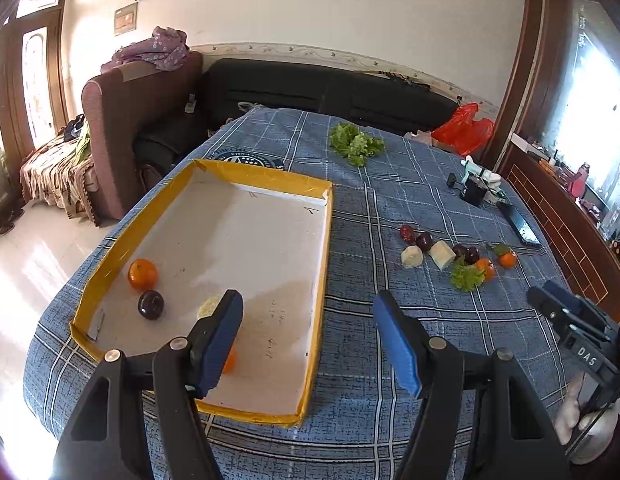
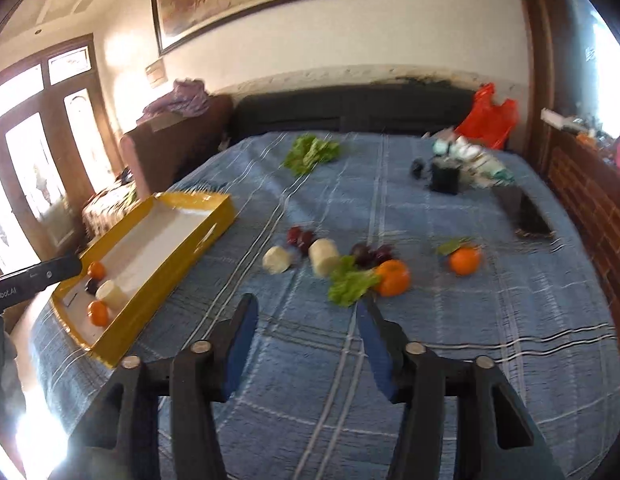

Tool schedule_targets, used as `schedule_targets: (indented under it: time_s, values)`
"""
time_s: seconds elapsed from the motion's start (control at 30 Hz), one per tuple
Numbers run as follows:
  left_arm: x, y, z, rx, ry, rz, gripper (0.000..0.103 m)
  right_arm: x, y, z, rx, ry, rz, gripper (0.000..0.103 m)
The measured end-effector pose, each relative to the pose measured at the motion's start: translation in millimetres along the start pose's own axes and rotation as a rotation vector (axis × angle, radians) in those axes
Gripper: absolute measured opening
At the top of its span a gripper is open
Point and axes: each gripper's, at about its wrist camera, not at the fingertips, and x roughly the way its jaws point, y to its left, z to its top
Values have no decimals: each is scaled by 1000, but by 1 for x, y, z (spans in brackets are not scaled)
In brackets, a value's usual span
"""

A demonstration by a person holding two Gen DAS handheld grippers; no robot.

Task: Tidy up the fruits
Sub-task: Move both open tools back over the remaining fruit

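Both grippers gape empty; right gripper (image 2: pixel 306 344) is nearer the orange (image 2: pixel 393 277), just ahead-right, left gripper (image 1: pixel 310 344) beside the tray (image 1: pixel 323 256).

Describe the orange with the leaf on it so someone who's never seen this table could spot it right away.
Start at the blue checked tablecloth and find the cluster of loose fruit to the right of the yellow-rimmed tray. The orange with the leaf sits alone at the cluster's far right end. Unlike the other loose orange, which touches a lettuce piece, it carries a dark green leaf on top.
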Motion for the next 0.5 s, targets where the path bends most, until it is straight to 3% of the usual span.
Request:
schedule_targets:
  time_s: [0.07, 0.23, 0.33, 0.4, 0.5]
  values:
    - [1, -3, -1, 4, 4, -4, 67, -5, -10, 0, 37, -46, -16, 93]
    - [4, -5, -1, -3, 10, -29, 67, 0, -46, 8, 116, 0, -66, 92]
    - [12, -12, -4, 4, 24, -59, 67, 6, -72, 12, 153, 41, -99, 81]
    - [18, -19, -6, 1, 32, -96, 65, 17, -91, 17, 183, 79, -112, 67]
    - [24, -37, -6, 46, 52, -151, 44, 37, -105, 22, 194, 107, -137, 65]
